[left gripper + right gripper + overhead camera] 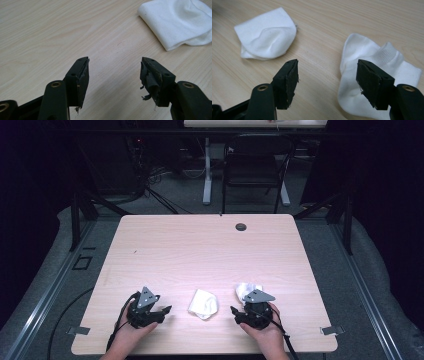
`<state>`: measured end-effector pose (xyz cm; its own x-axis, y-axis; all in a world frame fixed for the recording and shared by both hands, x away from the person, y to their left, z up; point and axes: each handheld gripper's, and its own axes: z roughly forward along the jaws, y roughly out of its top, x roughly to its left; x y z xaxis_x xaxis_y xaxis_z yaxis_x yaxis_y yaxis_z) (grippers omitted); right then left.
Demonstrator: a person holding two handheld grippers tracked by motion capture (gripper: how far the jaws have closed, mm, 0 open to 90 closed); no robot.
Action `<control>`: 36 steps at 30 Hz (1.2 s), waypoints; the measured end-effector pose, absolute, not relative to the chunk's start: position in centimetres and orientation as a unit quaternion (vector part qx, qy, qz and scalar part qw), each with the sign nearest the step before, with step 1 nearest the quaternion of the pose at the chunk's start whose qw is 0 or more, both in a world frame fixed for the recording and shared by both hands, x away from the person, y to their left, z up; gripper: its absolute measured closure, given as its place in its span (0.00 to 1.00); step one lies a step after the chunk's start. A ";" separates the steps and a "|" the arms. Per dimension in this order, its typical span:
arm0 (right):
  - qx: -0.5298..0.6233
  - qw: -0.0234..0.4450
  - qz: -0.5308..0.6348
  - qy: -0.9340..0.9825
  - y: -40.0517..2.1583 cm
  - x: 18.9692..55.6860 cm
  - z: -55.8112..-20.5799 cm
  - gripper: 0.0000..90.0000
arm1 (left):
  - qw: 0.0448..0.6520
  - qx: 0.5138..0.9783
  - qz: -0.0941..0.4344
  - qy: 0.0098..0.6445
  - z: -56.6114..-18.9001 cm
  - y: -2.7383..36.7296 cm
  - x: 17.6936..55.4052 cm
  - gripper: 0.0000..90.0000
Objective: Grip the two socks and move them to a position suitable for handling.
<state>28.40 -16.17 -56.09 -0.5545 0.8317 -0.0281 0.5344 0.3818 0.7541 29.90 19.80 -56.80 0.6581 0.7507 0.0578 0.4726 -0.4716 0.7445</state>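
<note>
Two white socks lie on the wooden table (200,250) near its front edge. A folded sock (203,303) (177,22) (268,35) rests between my two grippers. The second sock (245,290) (367,47) lies flat, its ribbed cuff showing, and the right gripper's plate partly covers it in the high view. My left gripper (166,312) (115,61) stands open just left of the folded sock, holding nothing. My right gripper (234,314) (327,61) is open as well, its right jaw over the flat sock's edge and its left jaw over bare wood.
A dark round grommet (241,226) sits near the table's far edge. Beyond the table stand a black chair (255,165) and a white table leg (207,170). Cables trail on the floor at the left. Small metal clips (330,330) mark the front corners.
</note>
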 end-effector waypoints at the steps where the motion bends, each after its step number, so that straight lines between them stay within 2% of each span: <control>1: 0.423 0.211 0.358 0.805 -16.1 28.4 -56.2 0.37 | 0.361 0.835 0.195 0.366 -56.9 19.7 29.9 0.45; 5: 0.427 0.236 0.336 0.806 -15.7 28.5 -56.4 0.35 | 0.361 0.836 0.197 0.362 -56.9 19.4 29.9 0.43; 13: 0.419 0.249 0.334 0.806 -15.3 28.3 -56.5 0.34 | 0.364 0.836 0.190 0.363 -56.9 19.0 29.9 0.43; 14: 0.417 0.243 0.339 0.808 -15.3 28.3 -56.3 0.40 | 0.367 0.836 0.190 0.362 -56.9 18.8 29.8 0.43; 15: 0.417 0.243 0.339 0.808 -15.3 28.3 -56.3 0.40 | 0.367 0.836 0.190 0.362 -56.9 18.8 29.8 0.43; 16: 0.408 0.228 0.339 0.816 -15.3 28.2 -56.4 0.46 | 0.366 0.837 0.189 0.360 -56.9 18.8 29.7 0.43; 18: 0.396 0.237 0.326 0.825 -15.0 28.0 -56.6 0.49 | 0.367 0.837 0.188 0.359 -56.8 18.6 29.7 0.43; 36: 0.406 0.231 0.351 0.811 -15.1 27.8 -56.2 0.52 | 0.374 0.847 0.176 0.334 -56.3 15.9 29.7 0.43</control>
